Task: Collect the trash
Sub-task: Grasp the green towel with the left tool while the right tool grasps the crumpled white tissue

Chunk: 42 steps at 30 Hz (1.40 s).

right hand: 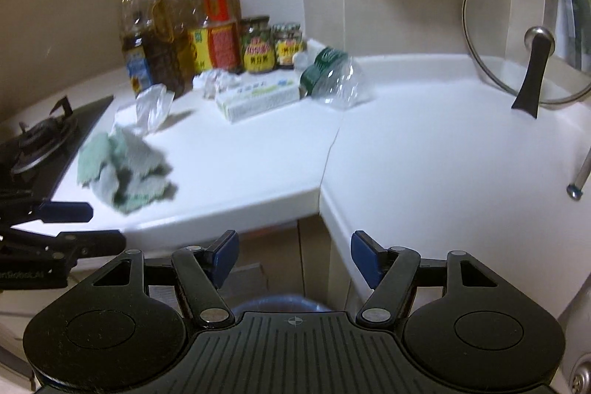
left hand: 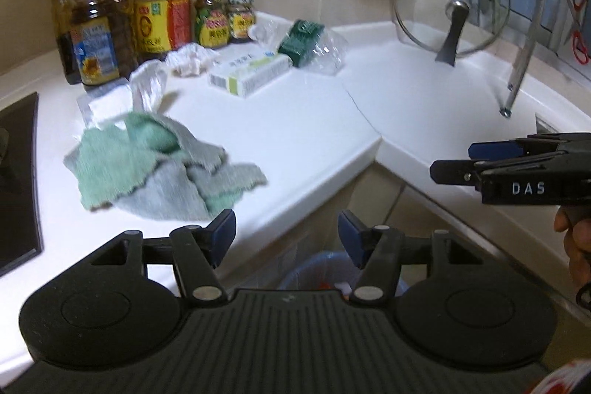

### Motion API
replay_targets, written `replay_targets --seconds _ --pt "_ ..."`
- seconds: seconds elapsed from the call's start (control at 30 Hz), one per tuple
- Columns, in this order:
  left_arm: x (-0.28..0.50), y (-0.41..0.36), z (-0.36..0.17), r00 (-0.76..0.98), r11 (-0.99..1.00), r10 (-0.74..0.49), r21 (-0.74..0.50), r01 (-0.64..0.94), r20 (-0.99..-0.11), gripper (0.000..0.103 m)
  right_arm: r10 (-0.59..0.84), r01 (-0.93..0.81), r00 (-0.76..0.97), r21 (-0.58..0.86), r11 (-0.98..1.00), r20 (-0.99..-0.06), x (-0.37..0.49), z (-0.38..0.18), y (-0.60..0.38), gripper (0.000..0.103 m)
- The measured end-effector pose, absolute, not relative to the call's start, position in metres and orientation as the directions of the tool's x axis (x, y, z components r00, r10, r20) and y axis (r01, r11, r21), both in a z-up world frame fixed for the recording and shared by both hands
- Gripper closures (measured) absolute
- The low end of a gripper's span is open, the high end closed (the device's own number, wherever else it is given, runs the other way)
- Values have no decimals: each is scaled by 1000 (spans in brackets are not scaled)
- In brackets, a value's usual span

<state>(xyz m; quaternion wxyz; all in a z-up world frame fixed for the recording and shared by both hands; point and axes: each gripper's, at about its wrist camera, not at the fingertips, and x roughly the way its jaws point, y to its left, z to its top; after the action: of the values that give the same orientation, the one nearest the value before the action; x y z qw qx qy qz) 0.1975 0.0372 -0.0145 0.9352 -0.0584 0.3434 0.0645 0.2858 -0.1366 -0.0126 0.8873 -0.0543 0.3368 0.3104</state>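
While the trash lies spread along the far left of the white countertop (left hand: pixel 303 120), neither gripper touches any of it. A crumpled paper wad (left hand: pixel 190 58) sits just in front of the jars, a flat white-and-green carton (left hand: pixel 249 72) lies to its right, and a clear plastic wrapper with green print (left hand: pixel 314 45) rests touching the carton's far end. A second clear wrapper (left hand: pixel 147 87) stands nearer, just beyond a rumpled green cloth (left hand: pixel 159 165).

Left gripper (left hand: pixel 286 231): jaws apart, nothing between them, held off the counter's near edge, the cloth just beyond its left finger. Right gripper (right hand: pixel 293 253): jaws apart and empty, likewise over the inner corner of the counter, well short of the trash. Below both, a bin with a blue liner (left hand: pixel 314 270) shows partly behind the gripper bodies.

Oil bottles (left hand: pixel 99 21) and two jars (left hand: pixel 225 19) line the far wall behind the trash. A gas hob (right hand: pixel 40 143) lies at far left. A glass lid (left hand: pixel 452 2) leans upright at right, well apart from the trash
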Motion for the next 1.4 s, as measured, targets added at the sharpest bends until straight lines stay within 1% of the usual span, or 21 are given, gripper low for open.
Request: replay_targets --seconds 0.17,0.27,0.33,0.47,0.63,0.67,0.77,0.8,0.83,0.93,1.1,1.2,1.27,1.3,1.33,1.37,1.4 --pt "207 50 -3 765 968 151 -63 -242 -626 41 538 -611 579 112 784 -612 324 -2 -130 35" --pt "214 59 1 751 947 222 -45 -317 -622 39 571 -645 557 119 755 -604 352 3 -125 35" --pt "219 66 5 738 929 267 -38 -368 -620 35 593 -675 539 115 729 -598 370 4 -119 35" --pt "226 80 8 693 878 371 -9 -478 -618 33 640 -729 495 120 674 -588 404 4 -107 34" --pt "228 95 10 625 811 465 18 -585 -627 24 689 -790 430 126 600 -583 434 0 -92 33" --pt "228 97 9 609 799 477 24 -601 -633 23 697 -800 415 132 586 -585 439 -2 -89 33" --pt "229 104 4 571 767 491 16 -641 -658 18 717 -823 384 137 552 -582 449 -7 -82 26" --pt "229 105 2 563 759 493 11 -651 -663 13 720 -828 379 135 545 -581 450 -8 -80 24" --pt "231 106 -1 555 752 492 6 -659 -671 11 722 -831 375 133 539 -581 452 -10 -78 23" --pt "242 110 -8 561 747 472 -29 -664 -680 9 720 -826 373 143 545 -586 455 -14 -76 23" --pt "263 120 -20 572 729 435 -100 -677 -696 9 701 -809 378 154 568 -604 453 -20 -70 22" --pt "277 125 -29 564 727 422 -106 -678 -710 9 690 -808 382 140 572 -614 449 -22 -65 22" --pt "285 126 -35 550 730 421 -90 -677 -721 10 684 -804 381 143 578 -622 447 -25 -62 22" --pt "288 126 -38 545 732 426 -79 -677 -722 13 681 -802 381 144 580 -625 446 -26 -60 22" --pt "289 127 -40 540 735 430 -67 -675 -723 20 680 -801 380 144 581 -627 445 -26 -59 22" --pt "290 127 -42 534 739 434 -52 -672 -725 24 680 -803 378 144 579 -628 445 -27 -57 22" --pt "290 128 -45 527 742 437 -39 -669 -729 32 682 -805 377 142 576 -627 444 -28 -56 22"
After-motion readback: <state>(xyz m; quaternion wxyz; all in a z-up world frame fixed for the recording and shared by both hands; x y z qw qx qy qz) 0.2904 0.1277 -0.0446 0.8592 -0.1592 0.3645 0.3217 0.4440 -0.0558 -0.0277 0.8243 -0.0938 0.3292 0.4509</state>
